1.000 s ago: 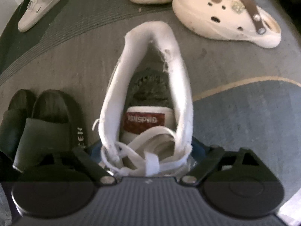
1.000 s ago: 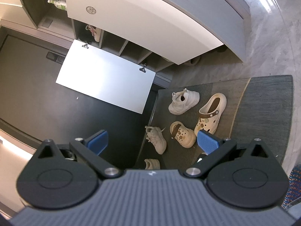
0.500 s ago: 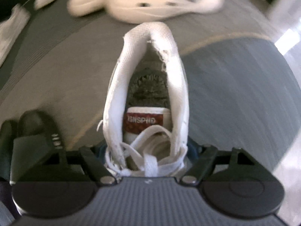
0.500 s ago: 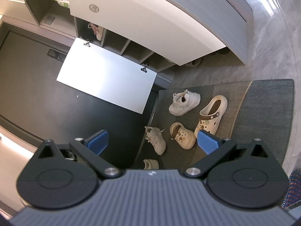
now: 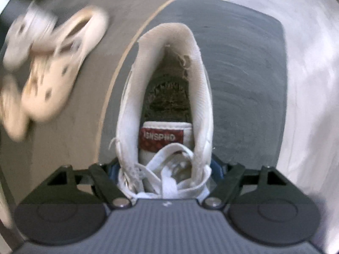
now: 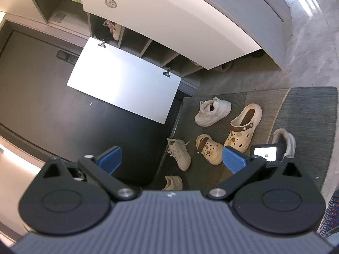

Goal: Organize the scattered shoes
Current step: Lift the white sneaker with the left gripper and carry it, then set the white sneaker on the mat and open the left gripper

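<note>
Grey entry rug below an open shoe cabinet, with shoes strewn across it.

Left hand-held gripper is clenched on the laced front of a white high-top sneaker, whose heel collar points away from the camera, above the darker part of the rug; its red tongue label is readable only in part. To its left, cream clogs are blurred. Right hand-held gripper is released, its blue pads well apart with nothing between them, high above the floor. Below it lie a large cream clog, a small cream clog, a chunky white sneaker, a lace-up white sneaker at the rug's edge, and another pale shoe partly hidden by the gripper body.
</note>
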### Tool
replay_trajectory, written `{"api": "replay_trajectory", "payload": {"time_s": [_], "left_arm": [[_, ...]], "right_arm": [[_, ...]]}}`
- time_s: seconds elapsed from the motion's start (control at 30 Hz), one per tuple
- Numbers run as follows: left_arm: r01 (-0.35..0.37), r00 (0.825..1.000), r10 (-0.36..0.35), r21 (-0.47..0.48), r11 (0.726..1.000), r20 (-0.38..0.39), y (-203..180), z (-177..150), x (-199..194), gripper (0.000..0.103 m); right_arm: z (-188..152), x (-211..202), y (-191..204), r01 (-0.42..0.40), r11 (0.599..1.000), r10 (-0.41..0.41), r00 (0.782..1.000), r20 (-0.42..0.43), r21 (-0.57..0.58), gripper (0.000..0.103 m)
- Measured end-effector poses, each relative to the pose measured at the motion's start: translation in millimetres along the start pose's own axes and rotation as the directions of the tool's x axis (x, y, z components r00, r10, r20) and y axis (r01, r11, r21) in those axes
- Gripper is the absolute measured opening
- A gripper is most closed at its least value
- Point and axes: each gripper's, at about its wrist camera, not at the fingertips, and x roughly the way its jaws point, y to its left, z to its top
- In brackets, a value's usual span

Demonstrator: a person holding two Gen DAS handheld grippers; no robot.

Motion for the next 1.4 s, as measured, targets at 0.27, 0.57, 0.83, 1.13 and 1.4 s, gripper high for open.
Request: {"api": "replay_trajectory", "payload": {"time_s": [0.27,0.57,0.83,1.13,1.4], "left_arm": [[-0.024,0.999,0.027,0.084,0.996,-0.027,5,-12,24,0.082],[-0.009,1.0,0.009,-0.045,0.999,0.005,16,-27,21,0.087],[0.017,0.999,-0.008,-0.174,0.985,0.051,32,-27,-8,0.088],[0.064,0.987,-0.012,-0.323,0.944,0.158,78,-20,-86,0.091],[0.09,0.96,0.045,-0.455,0.886,0.277,132,-23,-196,0.096]], "right_arm": [[1,2,7,-0.029,1.0,0.029,1.0,0.008,0.0,0.103],[5,-2,8,-0.024,1.0,0.024,0.999,0.047,-0.007,0.103],[9,-4,8,0.024,1.0,-0.022,0.995,0.093,-0.019,0.103],[10,-3,16,0.062,0.997,-0.054,0.988,0.146,-0.052,0.103],[6,-3,15,0.153,0.986,-0.136,0.97,0.203,-0.072,0.103]]}}
